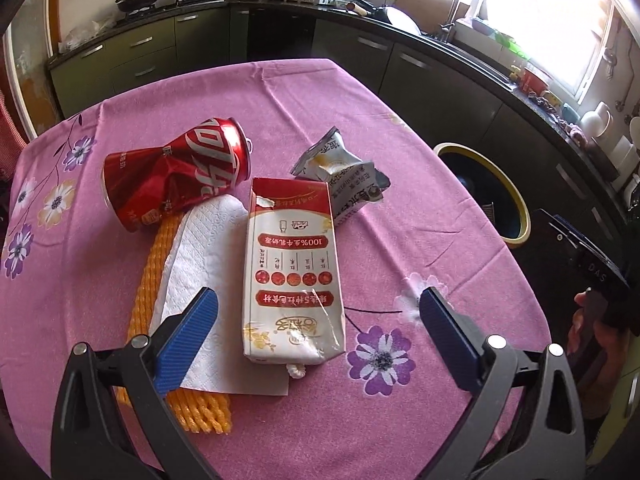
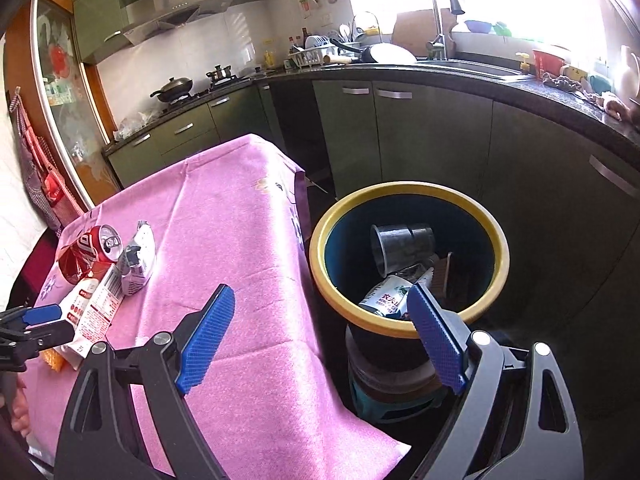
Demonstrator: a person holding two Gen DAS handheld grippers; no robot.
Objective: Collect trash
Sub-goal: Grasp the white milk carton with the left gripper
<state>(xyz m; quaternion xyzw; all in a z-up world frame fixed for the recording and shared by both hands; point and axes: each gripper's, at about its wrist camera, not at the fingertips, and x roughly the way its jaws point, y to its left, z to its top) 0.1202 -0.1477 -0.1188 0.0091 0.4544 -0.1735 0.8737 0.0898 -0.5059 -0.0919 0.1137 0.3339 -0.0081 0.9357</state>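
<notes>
Our left tongs (image 1: 316, 312) gape around the milk carton (image 1: 292, 272) on the surface (image 1: 460, 240); right tongs (image 2: 320, 332) hang apart by the bin (image 2: 408, 196). Closing low, we may snag the tissue (image 1: 192, 272) too.

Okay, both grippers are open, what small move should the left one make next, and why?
Probably lower the left hand-held gripper and close on the red-and-white milk carton: its open jaws already straddle the carton's near end, and the yellow-rimmed trash bin stands beside the table.
</notes>
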